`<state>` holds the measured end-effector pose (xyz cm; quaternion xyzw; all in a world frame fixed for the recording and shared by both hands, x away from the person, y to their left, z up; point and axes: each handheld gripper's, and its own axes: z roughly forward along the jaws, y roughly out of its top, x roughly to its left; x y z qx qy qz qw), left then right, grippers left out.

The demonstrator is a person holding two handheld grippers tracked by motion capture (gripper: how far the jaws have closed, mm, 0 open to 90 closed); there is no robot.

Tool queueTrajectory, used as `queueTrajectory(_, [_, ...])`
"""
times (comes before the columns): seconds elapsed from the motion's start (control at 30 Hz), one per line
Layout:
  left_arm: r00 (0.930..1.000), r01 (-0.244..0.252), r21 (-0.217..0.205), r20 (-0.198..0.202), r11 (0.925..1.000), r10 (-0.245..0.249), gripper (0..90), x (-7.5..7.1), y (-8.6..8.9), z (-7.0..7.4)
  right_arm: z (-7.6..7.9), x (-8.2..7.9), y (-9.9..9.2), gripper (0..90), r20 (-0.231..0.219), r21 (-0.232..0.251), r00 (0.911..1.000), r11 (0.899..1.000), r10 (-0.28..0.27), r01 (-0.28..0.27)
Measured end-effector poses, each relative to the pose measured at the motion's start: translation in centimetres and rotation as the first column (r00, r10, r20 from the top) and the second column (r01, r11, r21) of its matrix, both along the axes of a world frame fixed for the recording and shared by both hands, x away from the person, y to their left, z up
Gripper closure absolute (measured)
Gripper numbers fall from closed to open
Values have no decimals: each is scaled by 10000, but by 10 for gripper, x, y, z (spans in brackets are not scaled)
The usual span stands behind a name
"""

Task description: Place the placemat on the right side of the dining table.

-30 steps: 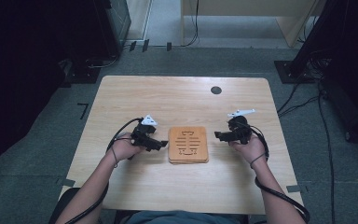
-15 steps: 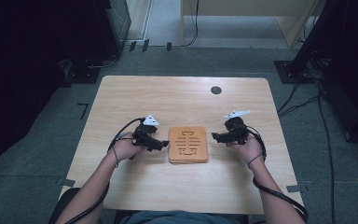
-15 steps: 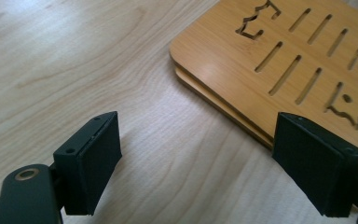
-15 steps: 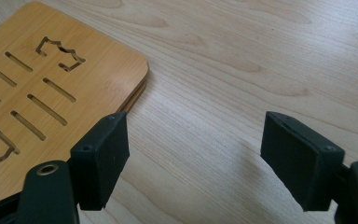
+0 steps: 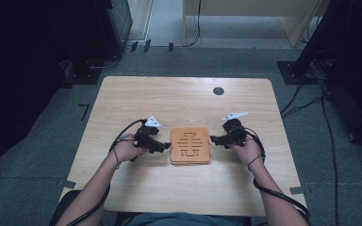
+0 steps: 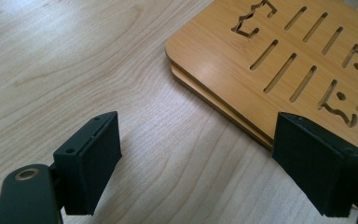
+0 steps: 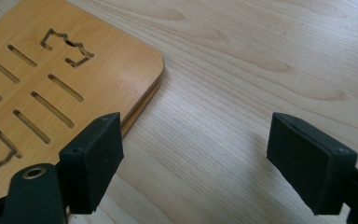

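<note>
An orange-brown wooden board [image 5: 190, 146] with cut-out slots lies flat at the table's middle front; from the side it shows as two stacked layers [image 6: 242, 51]. My left gripper [image 5: 165, 147] rests just off the board's left edge, open, with bare tabletop between its fingers [image 6: 214, 163]. At the board's right edge sits my right gripper [image 5: 215, 140], open. Its jaws have just been opening, and only tabletop lies between them [image 7: 205, 163]. The board's corner [image 7: 37, 70] lies beside its left finger [image 7: 95, 158].
The light wooden table [image 5: 184, 101] has a small black round cap [image 5: 218, 91] near its far edge. Cables trail from both grippers along the forearms. Dark equipment and cables stand on the grey floor around the table.
My right gripper has edged slightly left and nearer, toward the board's right edge. The left gripper and the board have stayed put.
</note>
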<state>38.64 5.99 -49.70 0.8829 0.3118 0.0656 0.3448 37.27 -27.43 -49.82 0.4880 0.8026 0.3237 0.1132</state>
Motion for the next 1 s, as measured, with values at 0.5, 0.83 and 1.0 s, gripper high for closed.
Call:
queueTrajectory(0.5, [9999, 70, 196, 154, 9998, -73, 146, -2, 3, 0, -3, 1, 11, 179, 177, -478, 9987, 9977, 482, -473])
queueTrajectory(0.83, [9998, 97, 290, 149, 9995, -101, 147, -3, 4, 0, -4, 2, 15, 179, 158, -622, 9976, 9959, 667, -656])
queueTrajectory(1.0, [9998, 103, 253, 181, 9996, -108, 147, -3, 4, 0, -4, 2, 17, 179, 155, -597, 9977, 9961, 660, -650])
